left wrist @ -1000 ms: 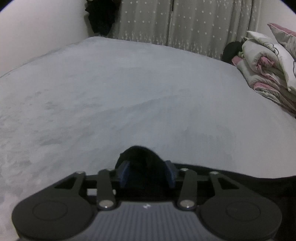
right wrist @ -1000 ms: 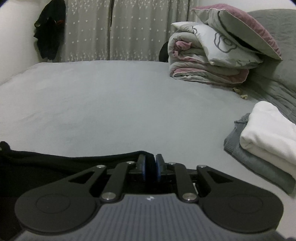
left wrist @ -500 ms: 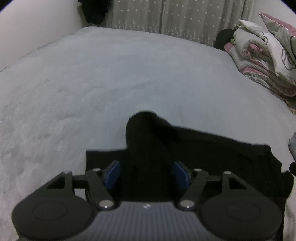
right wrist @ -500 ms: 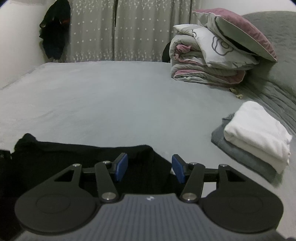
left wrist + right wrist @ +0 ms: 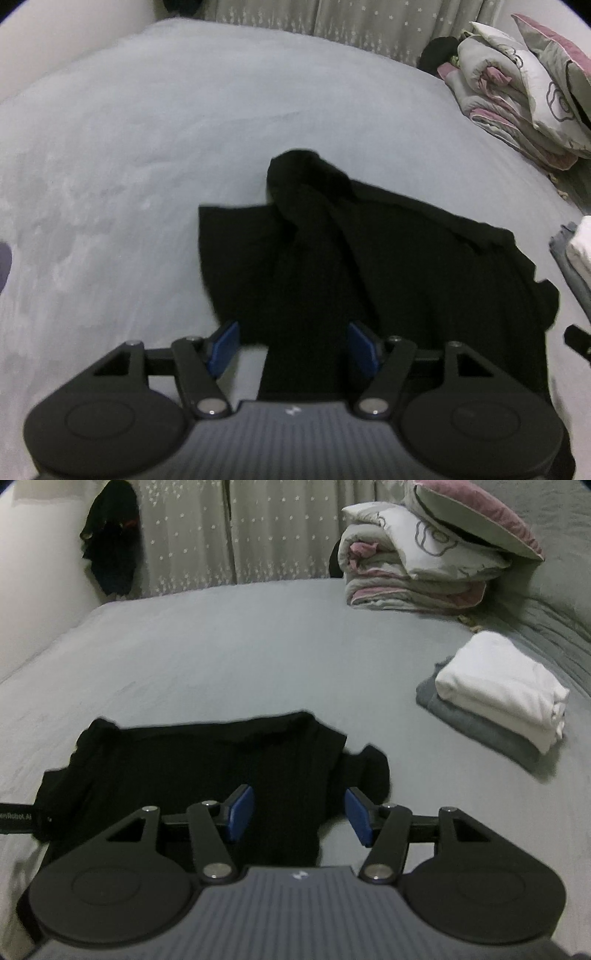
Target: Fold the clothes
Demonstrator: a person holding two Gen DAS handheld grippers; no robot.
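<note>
A black garment (image 5: 369,258) lies spread on the grey bed, with a bunched corner at its far left end; it also shows in the right wrist view (image 5: 207,760). My left gripper (image 5: 293,349) is open and empty, raised above the garment's near left part. My right gripper (image 5: 299,818) is open and empty, raised above the garment's near right part. The blue pads (image 5: 242,812) stand wide apart.
A folded white garment (image 5: 506,688) lies on a folded grey one (image 5: 476,725) at the right. Folded quilts and a pillow (image 5: 421,572) are stacked at the far right. Curtains (image 5: 236,531) and hanging dark clothes (image 5: 110,550) stand behind the bed (image 5: 240,650).
Both grippers were shut on the black garment's edge, then opened and let it go. Both have pulled back and up, so more of the garment shows lying on the bed.
</note>
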